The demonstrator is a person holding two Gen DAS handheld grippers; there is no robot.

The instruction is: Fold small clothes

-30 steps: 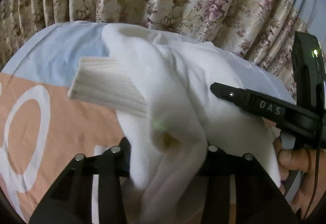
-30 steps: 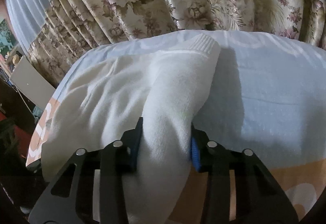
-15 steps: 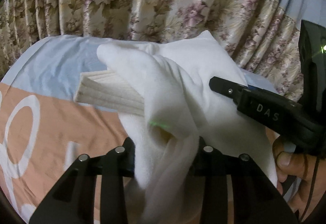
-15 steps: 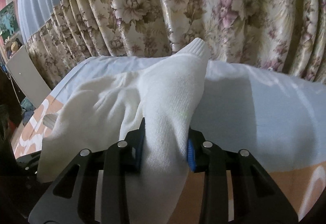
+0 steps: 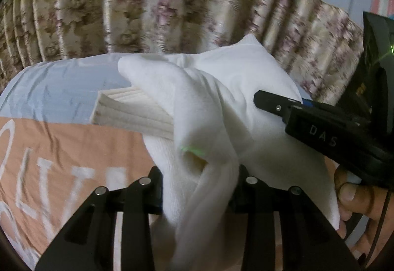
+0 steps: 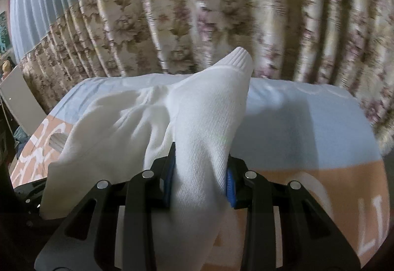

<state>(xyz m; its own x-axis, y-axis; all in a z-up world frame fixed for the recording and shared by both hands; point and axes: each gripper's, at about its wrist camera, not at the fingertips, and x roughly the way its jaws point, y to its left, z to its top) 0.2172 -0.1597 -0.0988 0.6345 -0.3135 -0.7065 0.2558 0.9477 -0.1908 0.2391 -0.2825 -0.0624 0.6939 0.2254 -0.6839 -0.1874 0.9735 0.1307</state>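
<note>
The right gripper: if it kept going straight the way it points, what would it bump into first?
Apart from the white garment it already pinches, the right gripper would probably meet the bedsheet first, with the floral curtain behind; depth is hard to judge in this blurred fisheye view.

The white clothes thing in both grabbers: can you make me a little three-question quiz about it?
1. True or false: the left gripper is closed on the white garment.
2. What sticks out from under the garment in the left wrist view? A) a stack of ribbed cream fabric B) a red ball C) a shoe
3. Fill in: the right gripper pinches the part of the garment that ends in a ribbed ____.

Key: 1 true. 2 A, the ribbed cream stack lies on the bedsheet. 3 cuff.
</note>
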